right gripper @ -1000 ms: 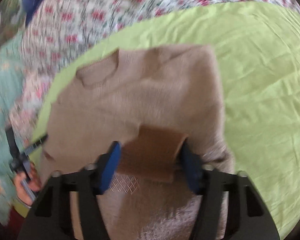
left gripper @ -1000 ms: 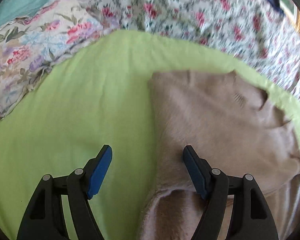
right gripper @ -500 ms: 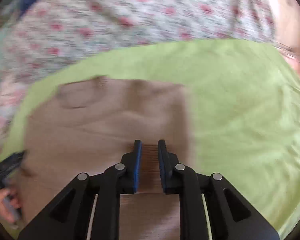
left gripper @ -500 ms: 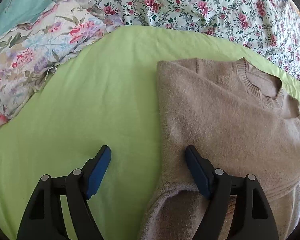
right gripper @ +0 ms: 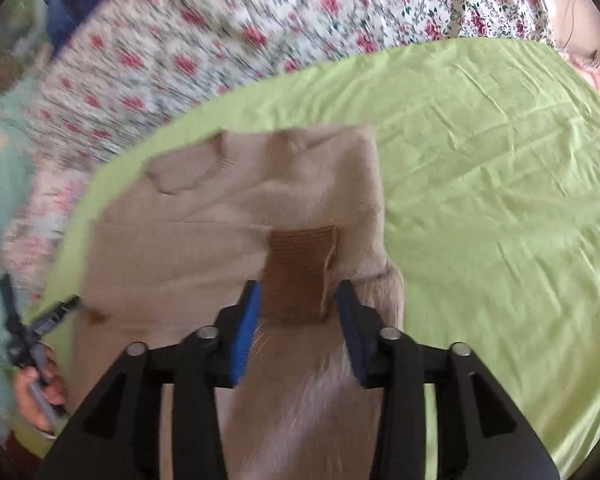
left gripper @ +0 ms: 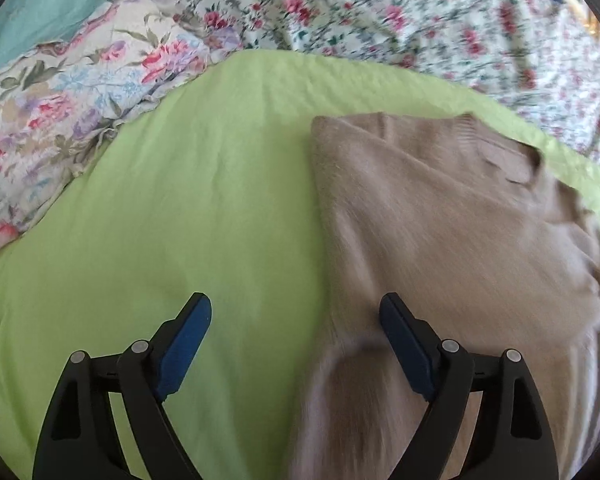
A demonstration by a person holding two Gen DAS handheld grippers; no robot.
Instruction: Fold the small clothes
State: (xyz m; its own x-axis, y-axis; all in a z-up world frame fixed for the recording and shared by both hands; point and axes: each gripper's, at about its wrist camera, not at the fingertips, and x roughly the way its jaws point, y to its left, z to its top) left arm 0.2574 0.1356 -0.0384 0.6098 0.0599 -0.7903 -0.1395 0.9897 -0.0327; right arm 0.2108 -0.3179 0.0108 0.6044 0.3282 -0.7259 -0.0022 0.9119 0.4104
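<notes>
A beige knit sweater (left gripper: 440,240) lies on a lime-green sheet (left gripper: 180,220), its neckline at the far side and a sleeve folded over its body. My left gripper (left gripper: 296,320) is open and empty over the sweater's left edge, one finger above the sheet, one above the knit. In the right wrist view the sweater (right gripper: 220,248) fills the middle. My right gripper (right gripper: 296,300) is open, its blue pads either side of the darker brown ribbed cuff (right gripper: 300,272), which lies on the sweater. The left gripper (right gripper: 32,328) shows there at the far left.
Floral bedding (left gripper: 380,12) surrounds the green sheet on the far side, and a floral pillow (left gripper: 68,108) lies at the left. In the right wrist view the green sheet (right gripper: 500,200) stretches to the right, with floral bedding (right gripper: 220,40) behind.
My right gripper was closed half a second ago and now stands open around the brown cuff. The left gripper stays open at the sweater's left edge, with only a small shift.
</notes>
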